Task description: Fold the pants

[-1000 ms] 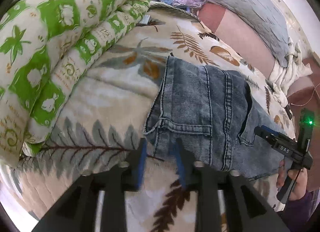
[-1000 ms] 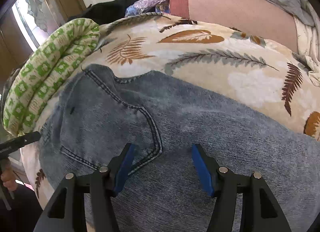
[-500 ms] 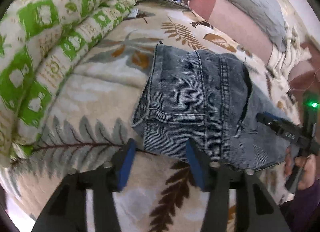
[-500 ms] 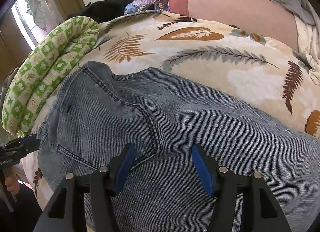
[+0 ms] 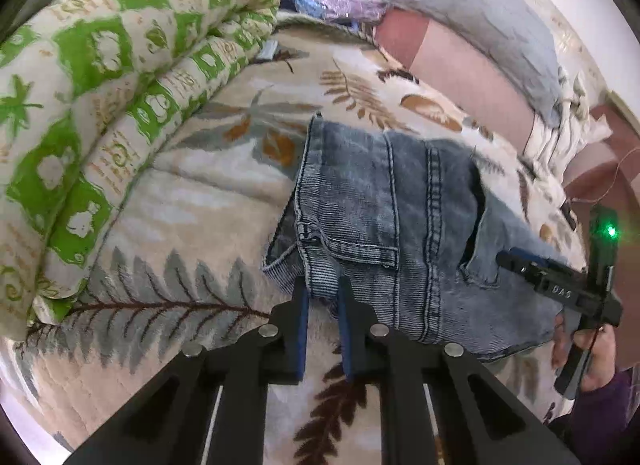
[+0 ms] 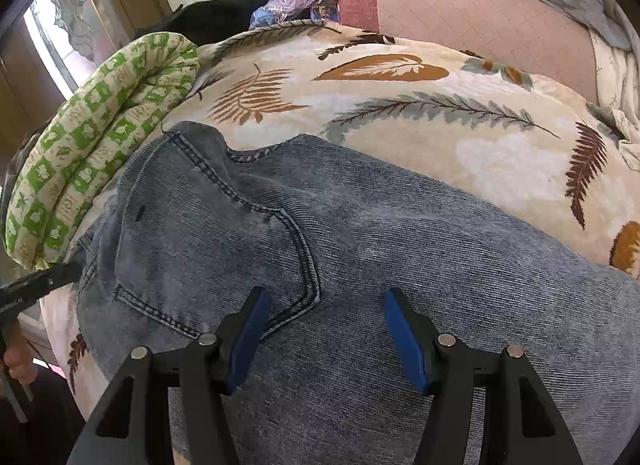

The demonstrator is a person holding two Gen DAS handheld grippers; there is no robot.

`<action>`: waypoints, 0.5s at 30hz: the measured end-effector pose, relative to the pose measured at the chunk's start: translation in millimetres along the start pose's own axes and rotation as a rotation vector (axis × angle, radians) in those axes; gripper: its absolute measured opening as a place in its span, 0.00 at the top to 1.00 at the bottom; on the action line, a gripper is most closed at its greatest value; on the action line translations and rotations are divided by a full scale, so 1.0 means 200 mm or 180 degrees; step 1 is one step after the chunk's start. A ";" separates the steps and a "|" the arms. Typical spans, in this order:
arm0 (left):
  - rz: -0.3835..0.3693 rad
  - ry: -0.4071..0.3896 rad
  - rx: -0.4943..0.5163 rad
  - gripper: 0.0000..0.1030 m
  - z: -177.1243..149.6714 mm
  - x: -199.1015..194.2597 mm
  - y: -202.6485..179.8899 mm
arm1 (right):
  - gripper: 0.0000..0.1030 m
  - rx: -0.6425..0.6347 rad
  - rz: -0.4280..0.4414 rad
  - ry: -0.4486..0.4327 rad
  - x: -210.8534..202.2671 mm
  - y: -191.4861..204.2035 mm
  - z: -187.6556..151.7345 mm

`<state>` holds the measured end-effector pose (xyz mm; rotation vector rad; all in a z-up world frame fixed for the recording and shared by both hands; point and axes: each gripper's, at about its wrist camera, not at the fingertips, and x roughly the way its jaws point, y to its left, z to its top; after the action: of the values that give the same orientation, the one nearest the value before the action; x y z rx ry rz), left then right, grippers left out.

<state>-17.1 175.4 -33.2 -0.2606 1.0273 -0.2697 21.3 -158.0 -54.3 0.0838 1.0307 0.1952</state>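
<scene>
From the left wrist, the left gripper [image 5: 322, 297] has just clamped its jaws on the near corner of the jeans [image 5: 384, 209] lying ahead on the leaf-print blanket [image 5: 192, 193], and from the right wrist, the right gripper [image 6: 322, 325] hangs released, denim spread under and beyond both fingers.

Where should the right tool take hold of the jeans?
Judging by the pose, the near edge of the jeans, approached from the near side: the right tool hovers open over flat denim, while the left tool already pinches that same edge.
</scene>
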 end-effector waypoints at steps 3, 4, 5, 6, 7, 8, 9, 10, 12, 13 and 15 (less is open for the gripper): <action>0.0005 -0.0160 0.0014 0.87 -0.01 -0.08 -0.01 | 0.38 0.0033 0.0077 -0.0058 -0.03 -0.01 0.00; 0.0010 -0.0199 0.0008 0.87 -0.02 -0.11 -0.01 | 0.38 0.0044 0.0111 -0.0087 -0.04 -0.01 0.01; 0.0017 -0.0218 -0.0007 0.87 -0.04 -0.13 -0.01 | 0.38 0.0057 0.0166 -0.0132 -0.06 -0.01 0.01; 0.0040 -0.0239 -0.0015 0.87 -0.07 -0.15 0.00 | 0.38 0.0066 0.0217 -0.0167 -0.07 -0.01 0.01; 0.0091 -0.0262 0.0016 0.87 -0.10 -0.17 -0.01 | 0.38 0.0073 0.0297 -0.0211 -0.08 0.00 0.01; 0.0130 -0.0271 0.0040 0.87 -0.11 -0.18 -0.01 | 0.38 0.0065 0.0340 -0.0237 -0.09 0.00 0.02; 0.0167 -0.0261 0.0046 0.87 -0.14 -0.19 -0.01 | 0.38 0.0045 0.0366 -0.0262 -0.10 0.02 0.02; 0.0185 -0.0203 0.0047 0.87 -0.15 -0.17 0.00 | 0.38 0.0012 0.0371 -0.0283 -0.10 0.03 0.02; 0.0251 -0.0055 0.0021 0.87 -0.16 -0.11 0.01 | 0.38 -0.0057 0.0311 -0.0200 -0.07 0.06 0.01; 0.0242 -0.0006 -0.0024 0.87 -0.16 -0.09 0.02 | 0.38 -0.0064 0.0227 -0.0094 -0.03 0.06 -0.01; 0.0190 0.0072 -0.0133 0.86 -0.16 -0.07 0.05 | 0.38 -0.0031 0.0171 0.0052 0.03 0.06 -0.03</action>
<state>-51.6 186.8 -40.5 -0.2645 1.0623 -0.1979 17.7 -146.2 -60.2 0.1012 1.0445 0.2500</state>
